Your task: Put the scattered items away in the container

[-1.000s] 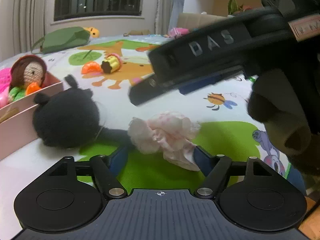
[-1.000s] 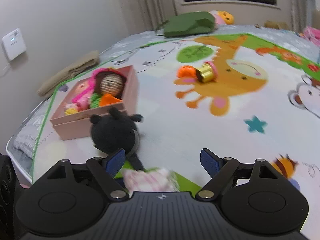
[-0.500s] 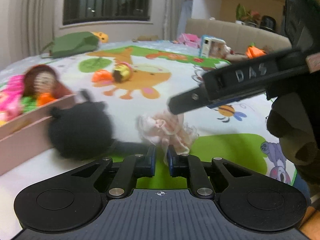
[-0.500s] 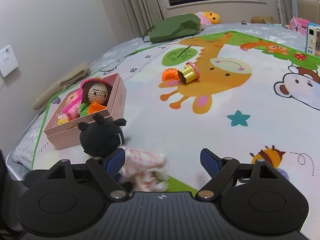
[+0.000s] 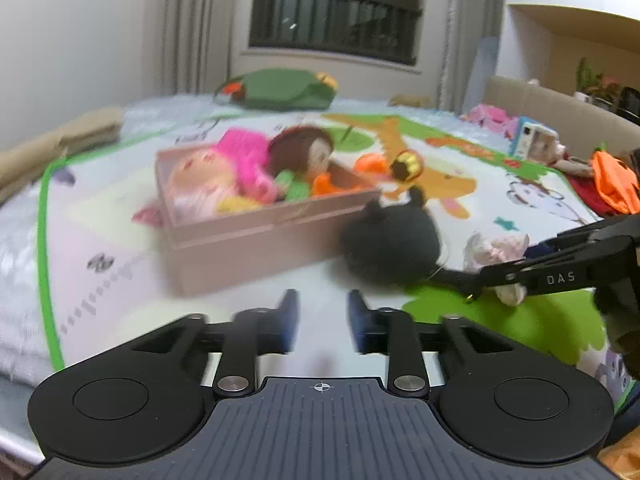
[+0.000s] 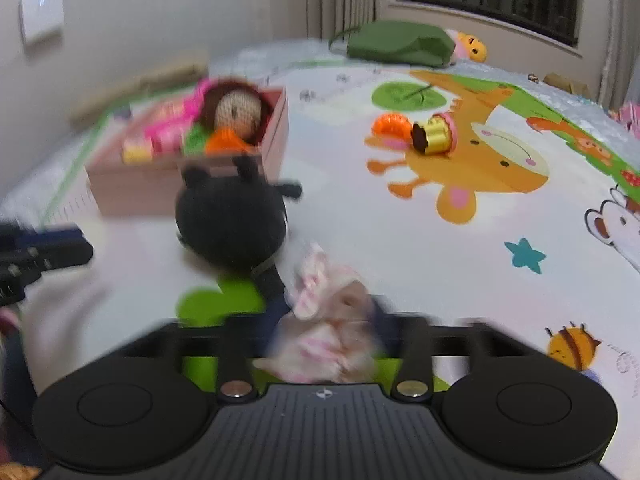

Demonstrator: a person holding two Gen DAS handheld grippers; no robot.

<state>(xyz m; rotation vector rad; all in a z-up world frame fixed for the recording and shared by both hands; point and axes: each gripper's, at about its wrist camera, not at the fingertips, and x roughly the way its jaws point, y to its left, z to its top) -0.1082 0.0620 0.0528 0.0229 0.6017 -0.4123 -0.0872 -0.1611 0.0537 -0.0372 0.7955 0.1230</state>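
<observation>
A pink box (image 5: 256, 236) on the play mat holds several soft toys; it also shows in the right wrist view (image 6: 276, 136). A black plush doll (image 5: 394, 240) in a pink frilly dress (image 5: 498, 250) lies just right of the box. My left gripper (image 5: 322, 322) is slightly open and empty, in front of the box. My right gripper (image 6: 326, 330) is closed around the pink dress (image 6: 320, 328); the black head (image 6: 232, 220) lies ahead of it. The right gripper also shows in the left wrist view (image 5: 496, 276) at the dress.
An orange toy (image 6: 390, 126) and a gold cupcake toy (image 6: 434, 138) lie on the mat's giraffe print. A green bag (image 6: 396, 44) lies at the far edge. More toys (image 5: 612, 180) sit at the right near a sofa. A folded towel (image 5: 52, 144) lies left.
My left gripper let go of the dress, opened slightly and swung left toward the box. My right gripper moved in and closed on the dress.
</observation>
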